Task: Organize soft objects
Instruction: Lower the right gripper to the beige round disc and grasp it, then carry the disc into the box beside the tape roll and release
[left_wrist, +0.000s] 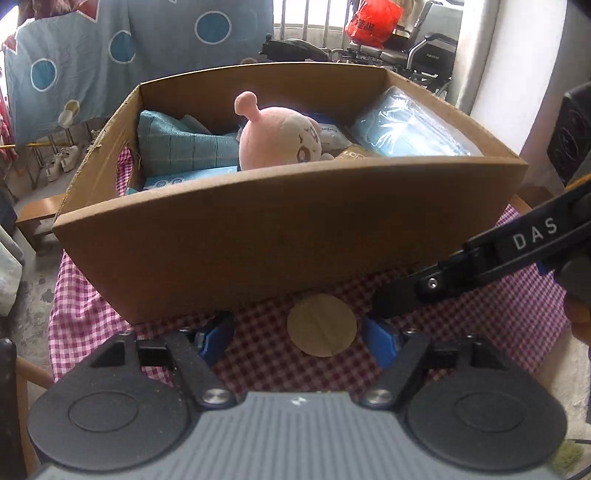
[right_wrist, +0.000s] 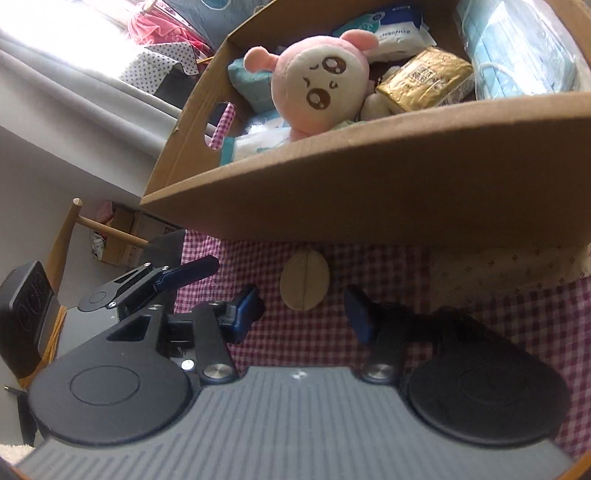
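A tan, bean-shaped soft pad (left_wrist: 321, 325) lies on the red checked cloth just in front of the cardboard box (left_wrist: 280, 236). My left gripper (left_wrist: 297, 341) is open, its blue pads standing either side of the pad without touching it. My right gripper (right_wrist: 303, 312) is also open, just short of the same pad (right_wrist: 304, 282). Inside the box (right_wrist: 369, 184) lie a pink plush doll (right_wrist: 317, 86), a teal cloth (left_wrist: 181, 147), tissue packs (right_wrist: 395, 27), a gold packet (right_wrist: 424, 81) and bagged blue masks (right_wrist: 524, 51). A finger of the right gripper (left_wrist: 406, 295) crosses in from the right.
The box fills most of the small cloth-covered table (left_wrist: 85, 317). A wooden chair frame (right_wrist: 70, 236) and a floor carton stand at the left. Hanging blue fabric (left_wrist: 110, 55), shoes and a wheelchair (left_wrist: 417, 48) are behind. A blue-padded finger of the left gripper (right_wrist: 192, 271) is close beside the right one.
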